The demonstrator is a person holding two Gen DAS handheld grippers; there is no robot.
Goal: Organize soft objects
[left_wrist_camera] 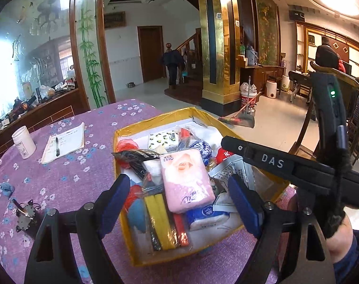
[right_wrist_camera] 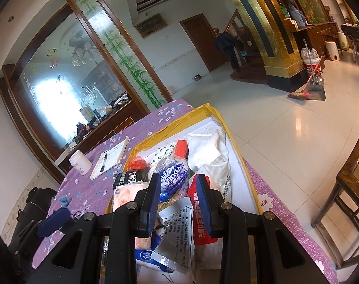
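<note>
A yellow-rimmed box (left_wrist_camera: 155, 118) on the purple flowered tablecloth (left_wrist_camera: 61, 182) holds several soft packs. On top lies a pink tissue pack (left_wrist_camera: 186, 179). My left gripper (left_wrist_camera: 179, 179) hovers over it, open wide, its blue pads clear of the pack on both sides. My right gripper (right_wrist_camera: 178, 177) is over the box's right part with a narrow gap; the blue Vinda pack (right_wrist_camera: 172, 177) and a white printed packet (right_wrist_camera: 177, 224) show in that gap, and the right pad stands clear of them. The left wrist view shows this right gripper (left_wrist_camera: 229, 143) from the side, labelled DAS.
On the cloth left of the box are a white jar (left_wrist_camera: 23, 142), a notepad with a pen (left_wrist_camera: 63, 142), a blue scrap (left_wrist_camera: 6, 189) and a small wired device (left_wrist_camera: 25, 215). A wooden chair (right_wrist_camera: 354, 177) stands right of the table; a black bag (right_wrist_camera: 30, 213) left.
</note>
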